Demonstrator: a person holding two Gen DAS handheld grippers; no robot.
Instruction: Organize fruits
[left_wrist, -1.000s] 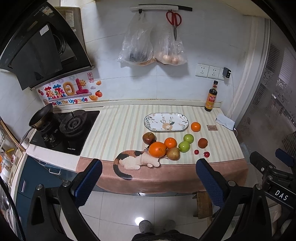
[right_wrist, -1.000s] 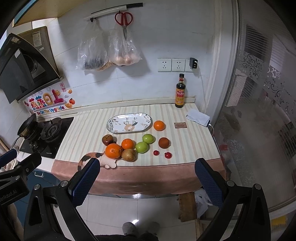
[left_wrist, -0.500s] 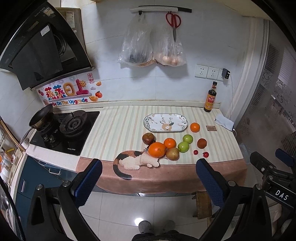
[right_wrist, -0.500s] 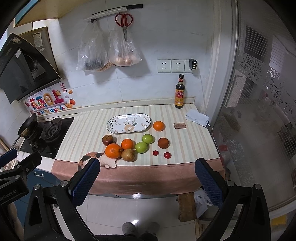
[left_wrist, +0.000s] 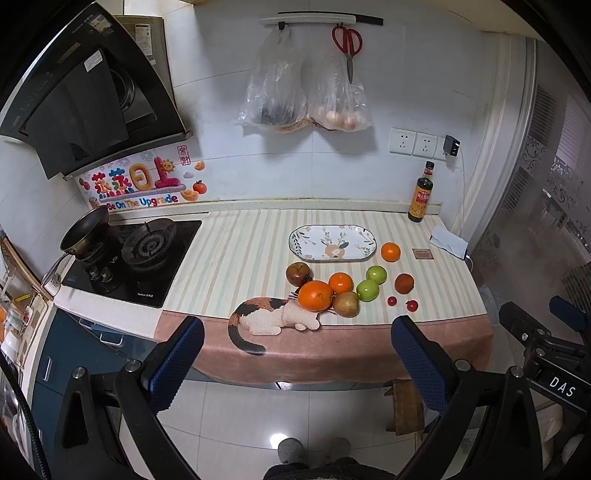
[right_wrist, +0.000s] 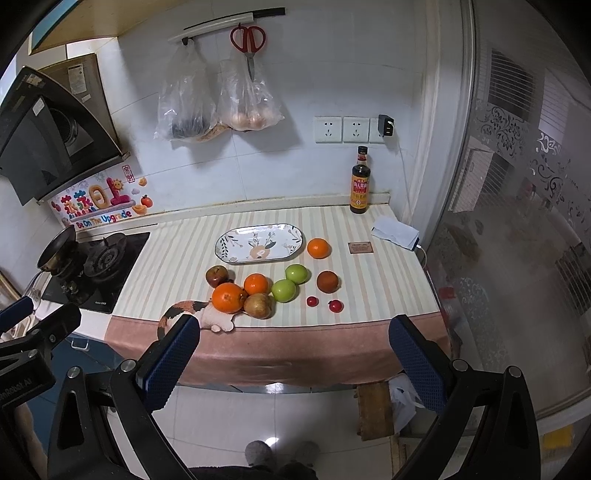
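Several fruits lie on the striped counter: a large orange (left_wrist: 315, 295) (right_wrist: 229, 297), a smaller orange (left_wrist: 340, 282), a third orange (left_wrist: 390, 252) (right_wrist: 318, 248) beside the plate, two green apples (left_wrist: 368, 290) (right_wrist: 283, 290), a dark red apple (left_wrist: 297, 273), a brownish pear (left_wrist: 346, 304), a dark reddish fruit (left_wrist: 404, 283) and two small red fruits (left_wrist: 411, 305). An empty oval patterned plate (left_wrist: 332, 243) (right_wrist: 260, 243) sits behind them. My left gripper (left_wrist: 295, 362) and right gripper (right_wrist: 295, 360) are both open and empty, held above the floor in front of the counter.
A gas stove (left_wrist: 133, 254) with a small pan (left_wrist: 85, 230) is at the left. A sauce bottle (left_wrist: 421, 195), folded paper (left_wrist: 448, 240) and a small brown card (left_wrist: 422, 253) sit at the back right. Bags and scissors hang on the wall. A wooden stool (right_wrist: 375, 410) stands under the counter.
Both views have shifted very slightly; the counter looks a touch nearer. Both grippers stay open and the fruits have not moved.
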